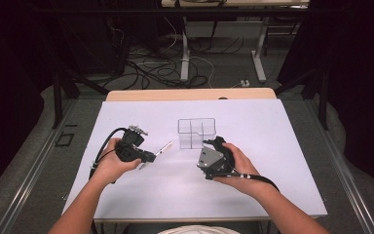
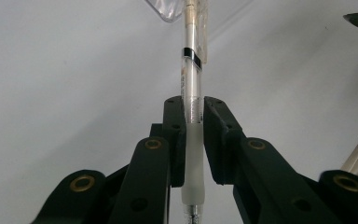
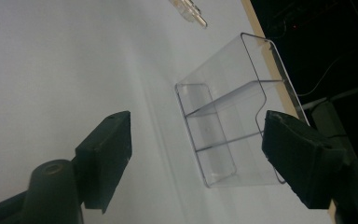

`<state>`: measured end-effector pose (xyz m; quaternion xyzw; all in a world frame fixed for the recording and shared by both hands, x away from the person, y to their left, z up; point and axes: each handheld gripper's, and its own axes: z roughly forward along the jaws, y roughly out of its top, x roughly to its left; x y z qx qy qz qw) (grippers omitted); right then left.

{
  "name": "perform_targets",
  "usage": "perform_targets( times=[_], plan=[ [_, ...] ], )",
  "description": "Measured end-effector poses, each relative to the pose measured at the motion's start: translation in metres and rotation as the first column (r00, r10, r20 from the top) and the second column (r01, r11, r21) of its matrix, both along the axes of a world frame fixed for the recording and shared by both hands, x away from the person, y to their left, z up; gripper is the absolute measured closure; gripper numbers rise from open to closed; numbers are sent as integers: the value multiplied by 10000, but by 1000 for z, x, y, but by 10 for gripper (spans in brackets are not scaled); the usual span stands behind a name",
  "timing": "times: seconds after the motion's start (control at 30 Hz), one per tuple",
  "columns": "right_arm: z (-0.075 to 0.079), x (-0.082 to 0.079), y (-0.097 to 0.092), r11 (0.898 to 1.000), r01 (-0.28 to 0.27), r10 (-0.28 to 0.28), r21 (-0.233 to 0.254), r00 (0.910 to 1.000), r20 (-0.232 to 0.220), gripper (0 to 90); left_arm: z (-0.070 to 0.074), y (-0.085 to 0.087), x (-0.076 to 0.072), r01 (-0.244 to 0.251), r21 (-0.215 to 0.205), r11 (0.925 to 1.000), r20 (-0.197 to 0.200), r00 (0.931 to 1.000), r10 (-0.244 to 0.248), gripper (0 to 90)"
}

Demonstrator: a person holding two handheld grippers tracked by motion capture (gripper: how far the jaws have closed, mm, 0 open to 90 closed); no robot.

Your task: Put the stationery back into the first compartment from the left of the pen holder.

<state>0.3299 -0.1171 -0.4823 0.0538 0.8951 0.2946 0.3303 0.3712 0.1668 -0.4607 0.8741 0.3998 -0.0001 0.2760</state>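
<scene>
At centre frame, our left tool clamps the pen; the right tool, jaws apart, nears the clear organizer on the worktop. We risk tipping it.

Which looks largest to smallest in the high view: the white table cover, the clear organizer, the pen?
1. White table cover, by far.
2. Clear organizer.
3. Pen, a thin sliver poking out of the left gripper, part of it hidden between the jaws.
</scene>
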Motion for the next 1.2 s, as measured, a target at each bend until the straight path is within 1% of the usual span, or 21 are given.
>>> perform_targets(
  times=[0.07, 0.13, 0.17, 0.2, 0.3, 0.33, 0.37, 0.43, 0.47, 0.6, 0.63, 0.67, 0.7, 0.73, 0.87, 0.9, 0.93, 1.0, 1.03, 1.17, 1.2],
  plan=[
    [0, 0, 5, 9995, -178, 183, -242, 9996, 204, 289, -1, -1, 1, 161, 32, 9999, 80, 9998, -161, 795],
    [0, -1, 9, 9982, -428, 441, -409, 9985, 318, 323, -2, -2, -1, 54, 2, 10000, -22, 10000, -54, 795],
    [0, 1, 10, 9955, -716, 748, -614, 9959, 514, 326, -2, -3, -1, 74, 9, 10000, -19, 10000, -74, 795],
    [0, 0, 13, 9948, -732, 775, -703, 9951, 613, 327, -2, -3, -1, 89, 8, 10000, -47, 9999, -89, 795],
    [0, 0, 18, 9868, -1112, 1247, -1180, 9856, 1139, 347, -3, -4, 0, 317, 120, 9994, 25, 9995, -318, 795],
    [-1, -1, 21, 9867, -1131, 1282, -1164, 9829, 1318, 355, -3, -4, -1, 290, 83, 9995, -20, 9996, -290, 795],
    [-1, -1, 22, 9792, -1357, 1574, -1508, 9771, 1430, 359, -4, -4, 0, 387, 72, 9992, 7, 9992, -388, 795],
    [-3, -1, 26, 9714, -1644, 1915, -1715, 9691, 1557, 360, -4, -7, -2, 163, 9, 9999, -156, 9997, -163, 795],
    [-4, -1, 28, 9659, -1816, 2111, -1847, 9651, 1550, 360, -5, -7, -1, 213, 38, 9998, -109, 9997, -212, 795],
    [-11, -3, 33, 9374, -2274, 2809, -2638, 9414, 1869, 362, -6, -8, -2, 290, 1, 9996, -119, 9995, -290, 795],
    [-12, -3, 34, 9347, -2302, 2859, -2709, 9396, 1882, 364, -6, -8, -1, 505, 47, 9987, -24, 9987, -505, 795],
    [-12, -3, 35, 9307, -2372, 2919, -2786, 9404, 1745, 364, -6, -9, -1, 508, 61, 9987, -83, 9987, -507, 795],
    [-13, -3, 35, 9288, -2444, 3005, -2784, 9367, 1800, 366, -7, -10, -1, 529, 14, 9986, -76, 9986, -529, 795],
    [-13, -3, 36, 9268, -2370, 2966, -2912, 9377, 1810, 372, -7, -11, -2, 486, -50, 9988, -167, 9987, -486, 795],
    [-14, -3, 37, 9308, -2347, 2930, -2801, 9374, 1881, 408, -9, -15, -2, 649, -31, 9979, -278, 9975, -650, 795],
    [-14, -3, 37, 9273, -2393, 3000, -2878, 9350, 1891, 412, -10, -16, -2, 739, 5, 9973, -172, 9971, -739, 795],
    [-13, -4, 37, 9264, -2330, 2957, -2958, 9365, 1885, 427, -10, -18, -3, 742, -28, 9972, -243, 9969, -742, 795],
    [-14, -4, 38, 9234, -2543, 3144, -2875, 9307, 1868, 439, -12, -21, -3, 837, -89, 9964, -283, 9961, -840, 795],
    [-14, -5, 38, 9260, -2510, 3095, -2819, 9325, 1861, 448, -12, -22, -4, 791, -120, 9968, -484, 9957, -795, 795],
    [-17, -6, 40, 9126, -2693, 3341, -3076, 9249, 1816, 492, -13, -29, -5, 928, -183, 9955, -499, 9944, -936, 795],
    [-16, -7, 41, 9061, -2732, 3406, -3231, 9240, 1737, 501, -14, -31, -5, 1012, -153, 9947, -486, 9936, -1018, 795]
  ],
)
